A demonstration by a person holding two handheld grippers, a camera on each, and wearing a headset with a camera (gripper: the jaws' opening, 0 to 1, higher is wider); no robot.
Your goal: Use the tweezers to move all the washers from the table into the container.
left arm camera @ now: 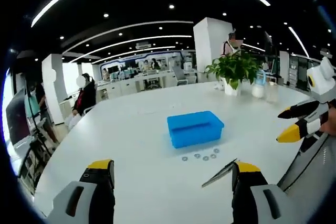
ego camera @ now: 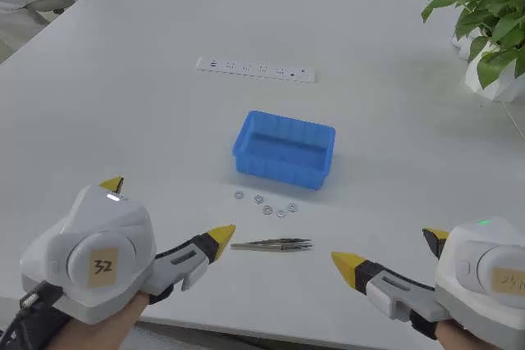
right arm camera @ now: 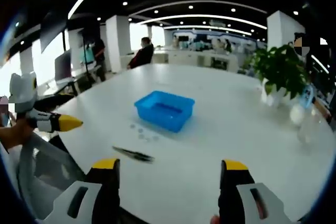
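Several small metal washers (ego camera: 267, 204) (left arm camera: 199, 156) (right arm camera: 142, 132) lie in a loose row on the white table, just in front of a blue container (ego camera: 285, 148) (left arm camera: 195, 128) (right arm camera: 164, 109). Metal tweezers (ego camera: 272, 244) (left arm camera: 219, 173) (right arm camera: 133, 154) lie flat a little nearer to me than the washers. My left gripper (ego camera: 168, 212) (left arm camera: 173, 174) hovers open at the lower left, its inner yellow tip just left of the tweezers. At the lower right my right gripper (ego camera: 390, 250) (right arm camera: 170, 169) stands open, with nothing between its jaws.
A white power strip (ego camera: 255, 69) lies beyond the container. A potted plant (ego camera: 489, 14) (left arm camera: 234, 72) (right arm camera: 277, 72) stands at the table's far right corner. People and chairs are at the far left, off the table (ego camera: 148, 104).
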